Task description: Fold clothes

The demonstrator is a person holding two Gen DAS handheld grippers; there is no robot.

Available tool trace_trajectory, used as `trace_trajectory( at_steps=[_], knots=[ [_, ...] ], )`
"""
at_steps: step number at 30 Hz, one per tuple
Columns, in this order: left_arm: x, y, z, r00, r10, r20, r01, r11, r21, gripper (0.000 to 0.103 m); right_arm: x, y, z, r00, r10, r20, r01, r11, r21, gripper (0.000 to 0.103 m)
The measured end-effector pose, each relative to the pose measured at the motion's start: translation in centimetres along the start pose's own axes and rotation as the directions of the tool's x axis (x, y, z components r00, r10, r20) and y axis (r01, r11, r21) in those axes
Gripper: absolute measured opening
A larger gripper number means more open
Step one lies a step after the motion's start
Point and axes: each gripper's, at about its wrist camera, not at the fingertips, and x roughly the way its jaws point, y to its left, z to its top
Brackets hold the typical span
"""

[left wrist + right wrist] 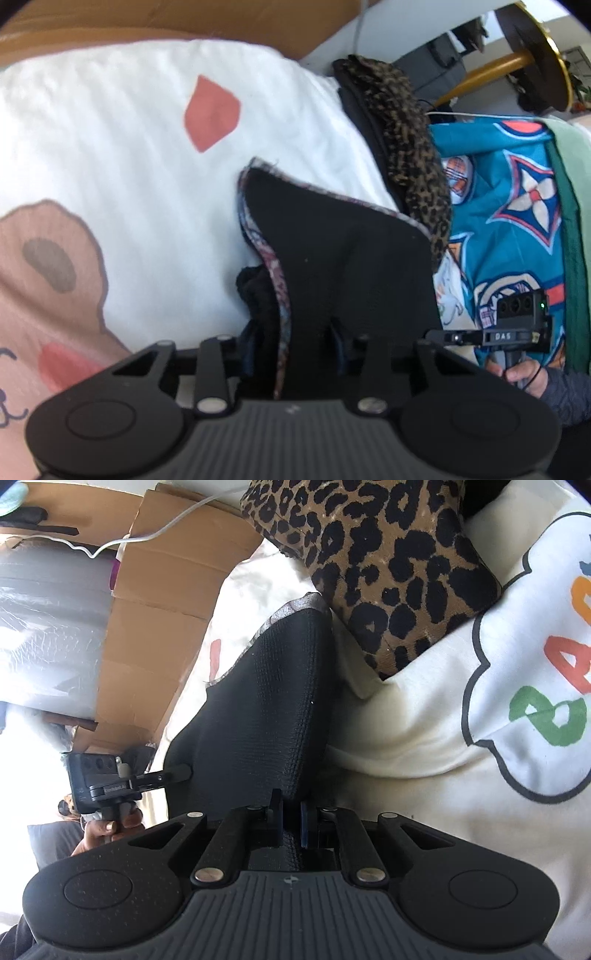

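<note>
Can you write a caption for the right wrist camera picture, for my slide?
Right gripper pinching a black garment beside leopard-print cloth on a white bedsheet.

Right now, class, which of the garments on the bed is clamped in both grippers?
The black knit garment; the leopard-print cloth and teal patterned fabric lie untouched.

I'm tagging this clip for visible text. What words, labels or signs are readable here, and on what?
"DAS": small white label on the right gripper, seen from the left wrist.
Large orange, red and green letters on the white bedding: cut off at the frame edge, no whole word readable.
Small white print on the left gripper, seen from the right wrist: too small to read.
</note>
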Motion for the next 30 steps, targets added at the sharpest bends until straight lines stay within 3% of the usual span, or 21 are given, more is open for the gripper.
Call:
trace_trajectory(
  at_steps=[4,9,12,15,20,23,25,28,30],
  knots=[
    [0.8,0.5,-0.2,0.999,0.014,-0.029,-0.015,1.0,-0.025,0.058,0.8,-0.9,-0.3,0.999,-0.021,-0.027,0.022,0.999,0.03,0.011],
    [1.7,1.6,-0.2,0.999,-0.048,-0.017,0.047,0.997,-0.065,0.068,1.7,-1.9,-0.6,1.0,-0.006,-0.027,0.009,0.997,0.082,0.011],
    [1.9,2.0,0.1,0.997,-0.073,-0.02,0.071,0.994,-0.082,0.067,1.9,-2.0,-0.7,1.0,-0.004,-0.02,0.006,0.995,0.097,0.011],
    [2.4,1.6,0.5,0.998,-0.058,-0.038,0.056,0.996,-0.069,0.052,1.8,-2.0,-0.9,1.0,0.002,0.001,-0.002,0.992,0.125,0.011],
    [2.5,1.5,1.0,0.996,-0.05,-0.069,0.045,0.997,-0.065,0.041,1.7,-2.4,-1.2,1.0,0.0,0.03,-0.005,0.987,0.163,0.011],
    [2.7,1.1,1.3,0.996,-0.031,-0.086,0.027,0.999,-0.043,0.042,2.0,-2.5,-1.2,0.999,0.001,0.039,-0.008,0.985,0.175,0.015],
    [2.9,1.2,1.3,0.995,-0.031,-0.09,0.027,0.998,-0.049,0.047,2.2,-2.3,-1.1,0.999,0.0,0.045,-0.008,0.986,0.167,0.023],
    [3.0,1.3,1.2,0.996,-0.033,-0.086,0.028,0.998,-0.057,0.049,2.6,-2.0,-0.9,0.999,-0.009,0.043,0.003,0.989,0.145,0.024],
    [2.9,1.5,1.0,0.996,-0.037,-0.076,0.033,0.998,-0.059,0.045,2.9,-1.7,-0.8,0.999,-0.019,0.039,0.014,0.993,0.115,0.019]
  ],
)
